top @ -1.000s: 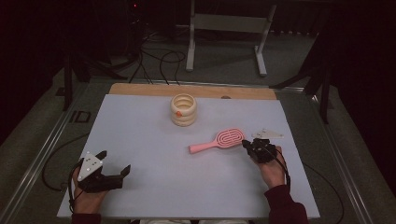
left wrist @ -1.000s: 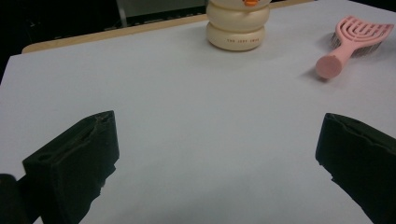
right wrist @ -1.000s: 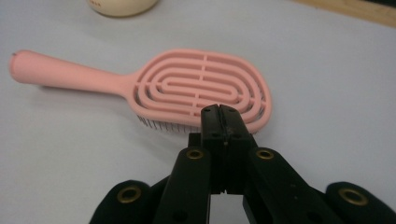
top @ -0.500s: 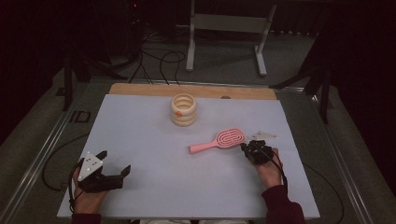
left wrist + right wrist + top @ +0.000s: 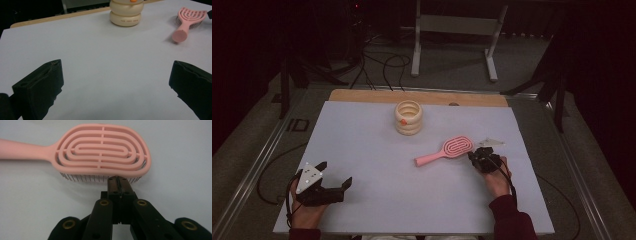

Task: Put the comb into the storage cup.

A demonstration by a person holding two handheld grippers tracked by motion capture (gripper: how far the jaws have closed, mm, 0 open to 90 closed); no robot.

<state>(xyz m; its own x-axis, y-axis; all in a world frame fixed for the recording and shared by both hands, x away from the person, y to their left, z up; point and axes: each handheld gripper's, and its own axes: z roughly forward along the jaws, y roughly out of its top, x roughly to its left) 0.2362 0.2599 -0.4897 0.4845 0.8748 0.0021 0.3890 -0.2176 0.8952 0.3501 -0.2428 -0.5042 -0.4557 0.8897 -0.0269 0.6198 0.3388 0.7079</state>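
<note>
Jaws of the right gripper (image 5: 119, 182) closed beside pink brush (image 5: 102, 150).

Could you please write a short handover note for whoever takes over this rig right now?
Left gripper: open, resting at the near left of the table, holding nothing.
Right gripper: jaws shut, tips at the bristle edge of the pink hairbrush; nothing clamped.
Hairbrush lies bristles down, right of centre, handle pointing left. The cream ringed holder stands at the far centre.
Done: right gripper brought up to the brush.
Left: open, grasp and move the brush, probably.
</note>
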